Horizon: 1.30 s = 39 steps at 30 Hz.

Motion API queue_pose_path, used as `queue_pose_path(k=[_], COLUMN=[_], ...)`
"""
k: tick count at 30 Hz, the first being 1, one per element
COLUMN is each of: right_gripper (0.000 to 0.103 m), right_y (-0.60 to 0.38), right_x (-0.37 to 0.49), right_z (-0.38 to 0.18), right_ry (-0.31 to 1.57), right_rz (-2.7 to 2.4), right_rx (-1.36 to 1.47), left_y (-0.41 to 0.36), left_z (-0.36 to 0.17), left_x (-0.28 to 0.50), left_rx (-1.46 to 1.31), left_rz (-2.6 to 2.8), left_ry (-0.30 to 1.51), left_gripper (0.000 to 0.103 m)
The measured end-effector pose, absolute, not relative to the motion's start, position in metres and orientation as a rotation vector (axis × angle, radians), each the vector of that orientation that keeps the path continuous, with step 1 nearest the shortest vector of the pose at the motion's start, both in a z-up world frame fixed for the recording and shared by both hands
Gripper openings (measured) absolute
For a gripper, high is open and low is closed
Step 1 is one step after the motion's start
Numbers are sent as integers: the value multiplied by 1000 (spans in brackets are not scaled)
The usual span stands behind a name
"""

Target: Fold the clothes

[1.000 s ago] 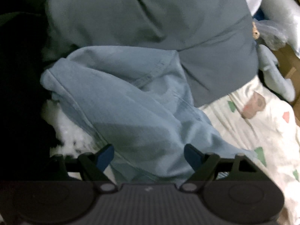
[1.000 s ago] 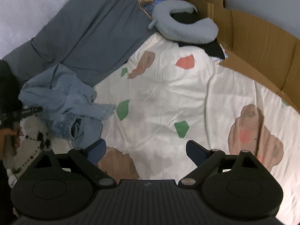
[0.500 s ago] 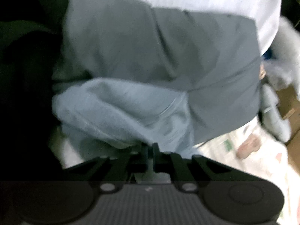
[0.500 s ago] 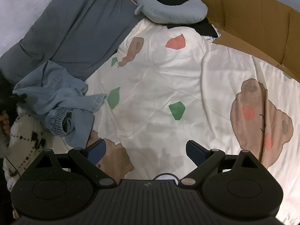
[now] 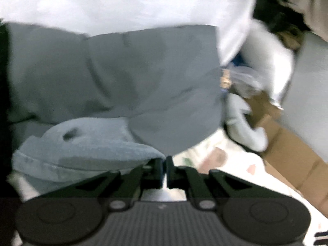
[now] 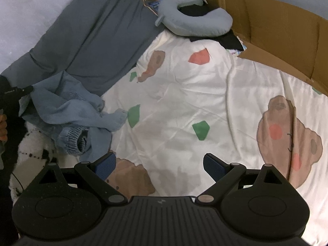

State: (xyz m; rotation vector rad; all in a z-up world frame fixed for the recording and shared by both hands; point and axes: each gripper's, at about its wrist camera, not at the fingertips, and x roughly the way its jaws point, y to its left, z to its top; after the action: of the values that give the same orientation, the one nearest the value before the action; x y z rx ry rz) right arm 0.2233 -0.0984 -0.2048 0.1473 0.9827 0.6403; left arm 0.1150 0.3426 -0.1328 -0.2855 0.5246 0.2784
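Left gripper (image 5: 164, 169) now clamped on lifted jeans (image 5: 86, 149), right gripper (image 6: 158, 167) spread

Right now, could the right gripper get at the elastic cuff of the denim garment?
Probably yes: the right gripper is open, and the cuff lies uncovered just ahead to its left, nothing between.

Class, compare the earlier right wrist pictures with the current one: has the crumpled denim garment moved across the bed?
Yes. The denim garment has been lifted at its left end by the left gripper, rising further up against the grey pillow, while its cuffed end stays beside the green patch.
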Motion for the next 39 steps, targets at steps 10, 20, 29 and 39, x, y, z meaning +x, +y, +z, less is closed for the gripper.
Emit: queue_pose_path(k=[10,20,29,39], right_gripper=[95,95,94,12], right_y=[-76,-48,-28,-34], right_x=[215,208,200,205], right_z=[-187,-180,-192,-219], right_ry=[913,845,753,773], right_rz=[721,812,868,816], right_rx=[174,217,196,178], left_y=[251,183,146,136], left_z=[-115,-121,-148,-163], left_x=[127,132,132,128], left_rx=[-300,-326,-368,-354], left_rz=[60,-103,-206,-227], left_ry=[525,595,680,771], left_gripper=[2,2,2,6])
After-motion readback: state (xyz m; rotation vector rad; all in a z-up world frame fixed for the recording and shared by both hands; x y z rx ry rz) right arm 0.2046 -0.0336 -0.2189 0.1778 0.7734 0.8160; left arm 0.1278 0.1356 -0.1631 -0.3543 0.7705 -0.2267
